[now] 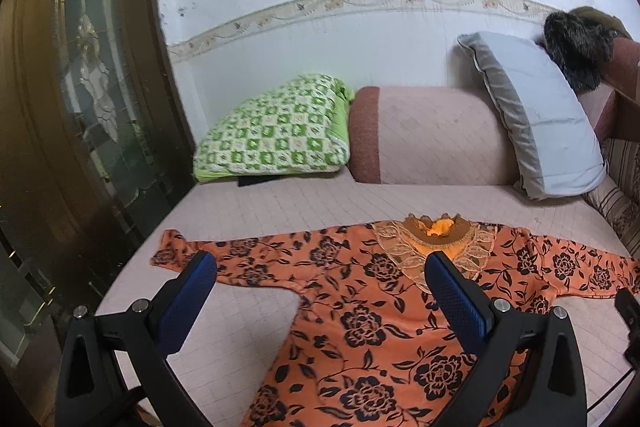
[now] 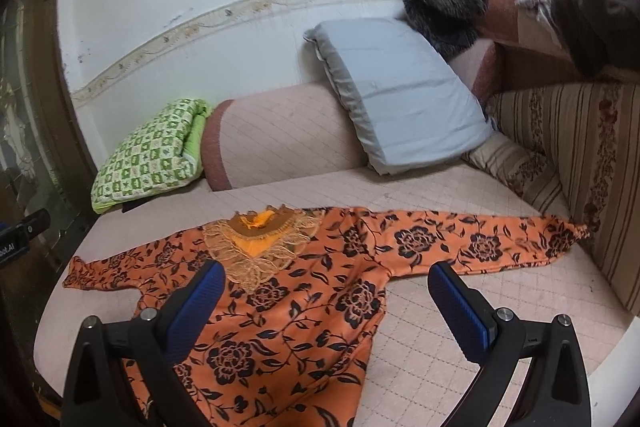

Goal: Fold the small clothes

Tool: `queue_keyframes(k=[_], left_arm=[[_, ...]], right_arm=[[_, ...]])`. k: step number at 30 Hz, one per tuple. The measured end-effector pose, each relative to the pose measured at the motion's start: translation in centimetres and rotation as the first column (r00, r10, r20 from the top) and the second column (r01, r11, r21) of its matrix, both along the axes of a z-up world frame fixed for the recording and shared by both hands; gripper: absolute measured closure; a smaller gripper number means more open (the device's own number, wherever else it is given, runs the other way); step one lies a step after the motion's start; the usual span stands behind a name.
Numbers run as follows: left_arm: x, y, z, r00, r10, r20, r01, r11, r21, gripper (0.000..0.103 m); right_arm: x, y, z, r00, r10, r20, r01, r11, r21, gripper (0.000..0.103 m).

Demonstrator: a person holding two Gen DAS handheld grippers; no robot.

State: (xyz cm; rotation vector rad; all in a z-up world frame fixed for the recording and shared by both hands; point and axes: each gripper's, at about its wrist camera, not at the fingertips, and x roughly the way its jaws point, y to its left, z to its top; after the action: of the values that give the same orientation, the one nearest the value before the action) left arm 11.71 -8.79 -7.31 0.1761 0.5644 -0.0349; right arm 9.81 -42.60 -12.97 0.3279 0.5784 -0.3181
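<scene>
Both tongs are spread wide with nothing between their blue pads: the left gripper (image 1: 320, 267) hangs above the left half of the orange floral blouse (image 1: 360, 315), its fingers framing the left sleeve and the chest, while the right gripper (image 2: 326, 277) hangs above the blouse's (image 2: 288, 311) right half, one finger over the chest and the other over bare cover below the right sleeve. Neither touches the cloth as far as can be seen. The blouse lies flat and face up on the pink quilted bed cover (image 1: 256, 211), both sleeves stretched out sideways, the lace-trimmed neckline (image 1: 436, 239) toward the wall. Behind it, along the wall, a green checked folded quilt (image 1: 276, 127) sits just beside a pink bolster (image 1: 432, 135), and a grey-blue pillow (image 1: 536, 115) leans on the bolster's other end. A dark furry item (image 2: 444, 7) rests above the pillow, and a striped floral cushion (image 2: 580, 163) stands at the right edge, by the right sleeve's cuff.
</scene>
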Motion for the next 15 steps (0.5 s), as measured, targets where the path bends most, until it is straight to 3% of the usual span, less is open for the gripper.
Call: queue_keyframes(k=[2,4,7,9,10,15], left_arm=[[2.7,-1.9,-3.1,0.994,-0.040,-0.103,0.042,0.999,0.015,0.000],[5.3,-3.7,-6.6,0.972,-0.072,-0.222,0.075,0.997,0.002,0.000],[9.0,-6.8,-12.4,0.908,-0.120,-0.402,0.107,0.993,-0.053,0.000],[10.7,-8.7,-15.9,0.855,-0.132,-0.501,0.102,0.991,-0.088,0.000],[11.2,-9.6,-17.5,0.841,-0.140,-0.522,0.102,0.990,-0.101,0.000],[11.9,-10.8,-20.9,0.877,-0.172,-0.448,0.135,0.984,-0.114,0.000]], right_arm=[[0.5,-2.2,-1.4,1.000,-0.016,-0.024,0.017,0.999,0.035,0.001],[0.8,-5.6,-3.7,0.997,-0.056,-0.056,0.060,0.995,0.075,0.001],[0.3,-13.1,-8.5,0.984,-0.135,-0.116,0.160,0.957,0.241,0.001],[-0.7,-19.1,-12.2,0.958,-0.225,-0.176,0.275,0.892,0.359,0.001],[-1.4,-21.7,-13.7,0.945,-0.264,-0.192,0.322,0.854,0.410,0.003],[-3.9,-32.3,-19.6,0.873,-0.434,-0.225,0.474,0.638,0.607,0.015]])
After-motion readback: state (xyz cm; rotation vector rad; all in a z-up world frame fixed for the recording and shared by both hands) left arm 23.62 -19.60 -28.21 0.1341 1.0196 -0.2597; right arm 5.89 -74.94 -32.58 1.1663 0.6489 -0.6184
